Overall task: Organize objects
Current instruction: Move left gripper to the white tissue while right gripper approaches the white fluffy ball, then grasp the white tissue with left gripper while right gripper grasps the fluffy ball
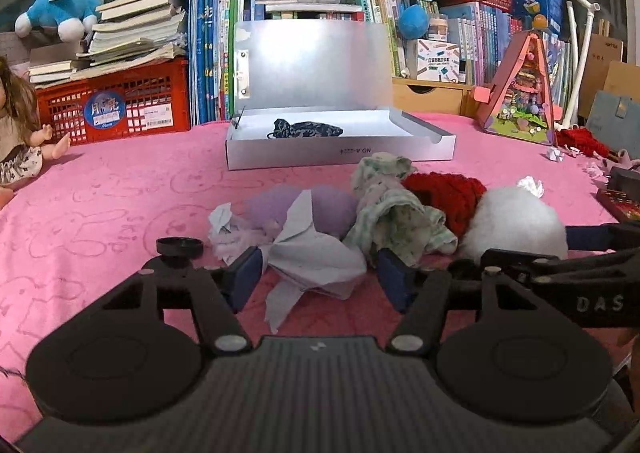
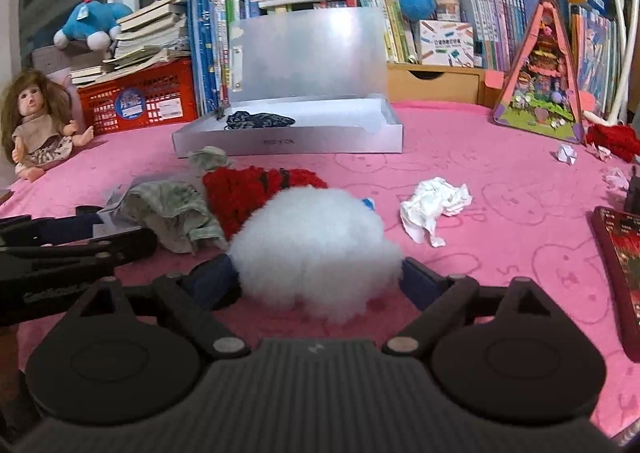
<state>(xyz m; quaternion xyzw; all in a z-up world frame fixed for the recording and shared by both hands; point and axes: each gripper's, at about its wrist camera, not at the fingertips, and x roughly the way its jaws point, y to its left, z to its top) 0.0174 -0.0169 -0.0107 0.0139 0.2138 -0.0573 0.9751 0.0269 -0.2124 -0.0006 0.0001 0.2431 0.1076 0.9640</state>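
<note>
On the pink cloth lies a pile: a pale grey crumpled cloth [image 1: 316, 257], a lilac piece [image 1: 332, 209], a green floral cloth [image 1: 396, 217], a red knitted item [image 1: 448, 193] and a white fluffy ball [image 2: 316, 253]. My left gripper [image 1: 320, 273] is open around the grey cloth; the left pad touches it, the right pad stands clear. My right gripper [image 2: 318, 281] straddles the fluffy ball, jaws wide, pads brushing the fluff on both sides without squeezing it. Behind the pile, a silver box [image 1: 340, 157] stands with its lid up and a dark patterned cloth [image 1: 306, 129] inside.
A crumpled white tissue [image 2: 436, 205] lies right of the ball. A doll [image 2: 36, 121] sits at the far left by a red crate [image 2: 140, 101]. Books and plush toys line the back. A triangular toy house [image 2: 540, 93] and a dark red book [image 2: 616, 253] are on the right.
</note>
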